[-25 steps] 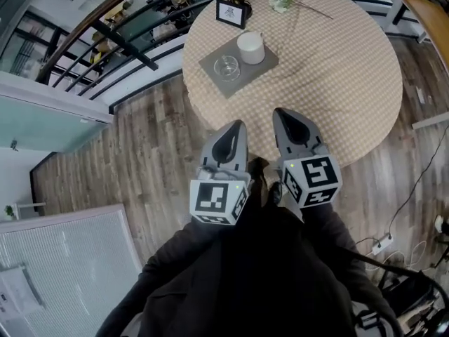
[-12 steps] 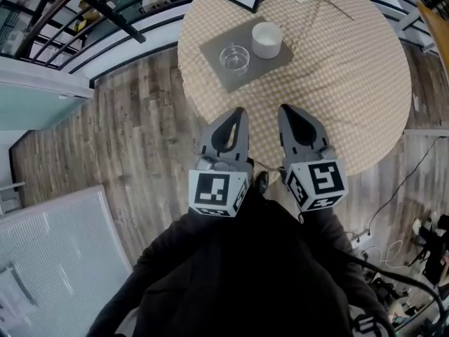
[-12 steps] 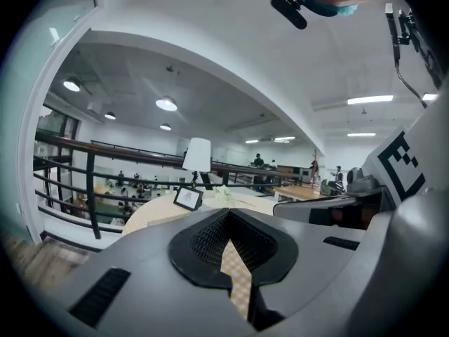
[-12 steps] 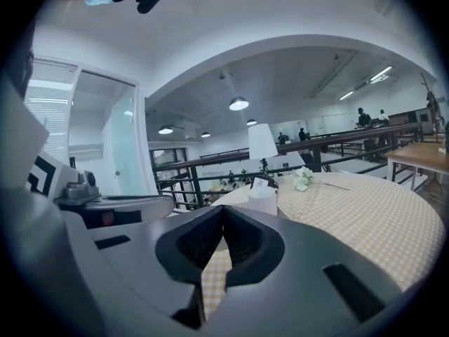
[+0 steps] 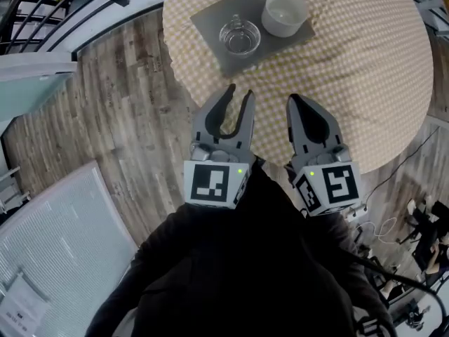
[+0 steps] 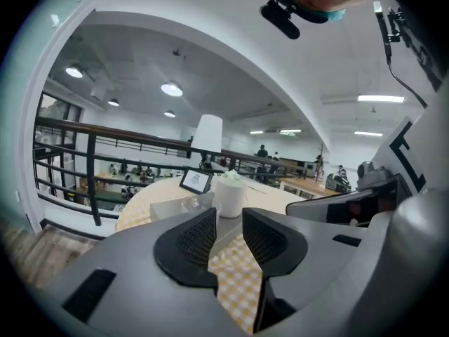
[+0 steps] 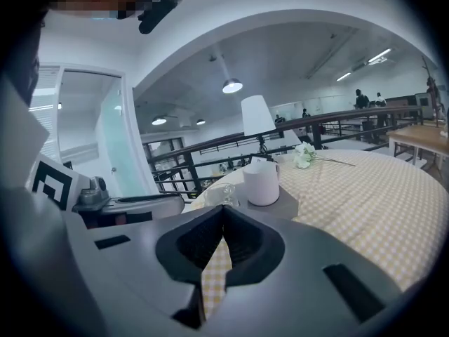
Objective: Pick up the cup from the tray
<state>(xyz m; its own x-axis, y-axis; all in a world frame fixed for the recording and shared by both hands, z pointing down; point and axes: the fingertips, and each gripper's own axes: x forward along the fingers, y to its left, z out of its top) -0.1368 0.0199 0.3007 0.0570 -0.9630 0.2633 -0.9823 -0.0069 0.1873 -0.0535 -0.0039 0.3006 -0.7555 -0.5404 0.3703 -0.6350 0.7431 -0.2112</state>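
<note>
On the grey tray [image 5: 210, 20] at the worktop's [image 5: 365, 69] far side, the white cup [image 5: 284, 12] stands upright just beside a glass [image 5: 239, 36]. Your left claw [image 5: 239, 93] has just been opening: slightly spread, nothing between. Your right claw [image 5: 295, 102] is pressed together and empty, and both are well apart from the cup.

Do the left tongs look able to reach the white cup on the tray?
Probably, with more reach: the left tongs, jaws just opening, empty, sit short of the tray; the glass beside the white cup crowds the path.
</note>
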